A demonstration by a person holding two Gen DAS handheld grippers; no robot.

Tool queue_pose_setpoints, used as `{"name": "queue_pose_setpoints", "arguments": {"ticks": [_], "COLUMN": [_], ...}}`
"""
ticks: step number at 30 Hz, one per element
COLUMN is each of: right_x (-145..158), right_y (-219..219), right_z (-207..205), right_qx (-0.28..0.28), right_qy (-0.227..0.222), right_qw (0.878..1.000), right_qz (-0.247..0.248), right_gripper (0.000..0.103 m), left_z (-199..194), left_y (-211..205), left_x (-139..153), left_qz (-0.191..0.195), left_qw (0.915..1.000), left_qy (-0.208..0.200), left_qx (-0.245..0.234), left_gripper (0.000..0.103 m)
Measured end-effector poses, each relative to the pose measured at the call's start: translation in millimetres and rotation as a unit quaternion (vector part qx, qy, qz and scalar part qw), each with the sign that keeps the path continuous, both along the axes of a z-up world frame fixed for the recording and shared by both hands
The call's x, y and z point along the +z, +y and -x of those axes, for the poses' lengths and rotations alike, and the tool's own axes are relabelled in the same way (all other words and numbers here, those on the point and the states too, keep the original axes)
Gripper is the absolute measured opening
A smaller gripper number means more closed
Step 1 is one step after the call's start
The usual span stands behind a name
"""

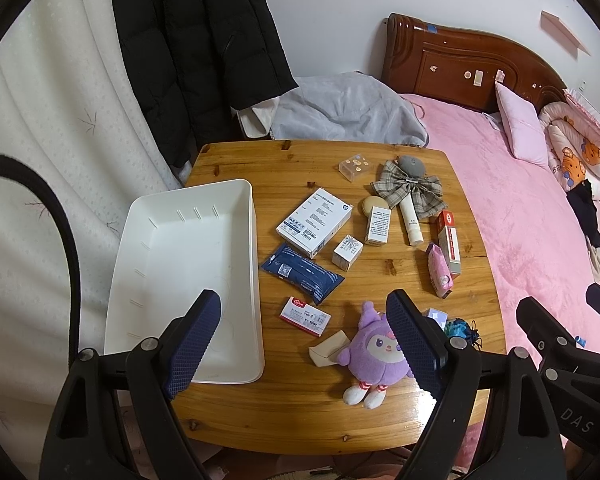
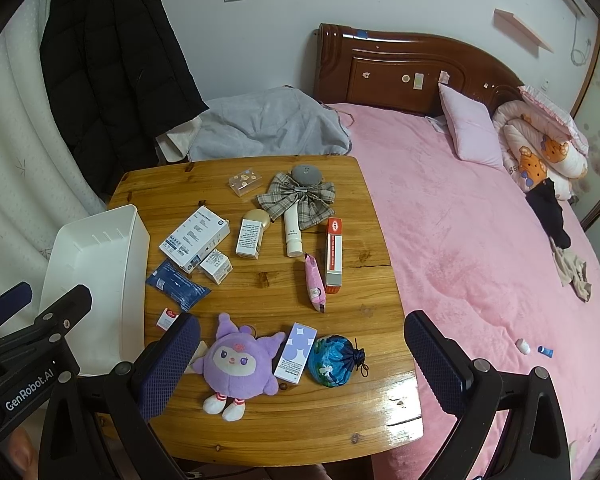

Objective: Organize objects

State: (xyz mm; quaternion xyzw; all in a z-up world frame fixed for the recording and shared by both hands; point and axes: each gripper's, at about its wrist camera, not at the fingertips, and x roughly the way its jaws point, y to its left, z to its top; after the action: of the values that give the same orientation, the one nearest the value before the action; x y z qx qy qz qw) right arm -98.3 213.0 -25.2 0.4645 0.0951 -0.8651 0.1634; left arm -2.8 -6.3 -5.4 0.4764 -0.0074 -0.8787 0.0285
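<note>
Both tools hang spread wide above the wooden table [image 2: 260, 292], gripping nothing: the left tool [image 1: 306, 340] over the near edge of the white bin [image 1: 188, 272], the right tool [image 2: 300, 360] above the purple plush doll [image 2: 236, 364], which lies beside a lilac box [image 2: 294, 352] and a blue pouch [image 2: 332, 360]

Bin [image 1: 188, 264] on table's [image 1: 300, 412] left, boxes [image 1: 314, 224] beside it, plush toy [image 1: 370, 356] at near edge, bed [image 1: 540, 220] to the right

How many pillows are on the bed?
2: a plain pink pillow leaning near the headboard, and a cartoon-print one at the far right beside it. Others may lie out of view.
</note>
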Motion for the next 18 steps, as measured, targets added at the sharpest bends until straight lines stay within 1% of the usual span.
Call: {"name": "queue_pose_setpoints", "arguments": {"ticks": [18], "right_x": [0.7], "right_y": [-0.6], "right_z": [-0.8], "right_qx": [-0.001], "right_qy": [0.000], "right_qw": [1.000], "right_qz": [0.000], "right_gripper": [0.102], "left_z": [-2.9], "left_y": [1.8], "left_x": [-4.6], "left_qz": [0.007], "left_qw": [1.0000], "left_qy": [-0.002], "left_qx": [0.004], "left_gripper": [0.087]}}
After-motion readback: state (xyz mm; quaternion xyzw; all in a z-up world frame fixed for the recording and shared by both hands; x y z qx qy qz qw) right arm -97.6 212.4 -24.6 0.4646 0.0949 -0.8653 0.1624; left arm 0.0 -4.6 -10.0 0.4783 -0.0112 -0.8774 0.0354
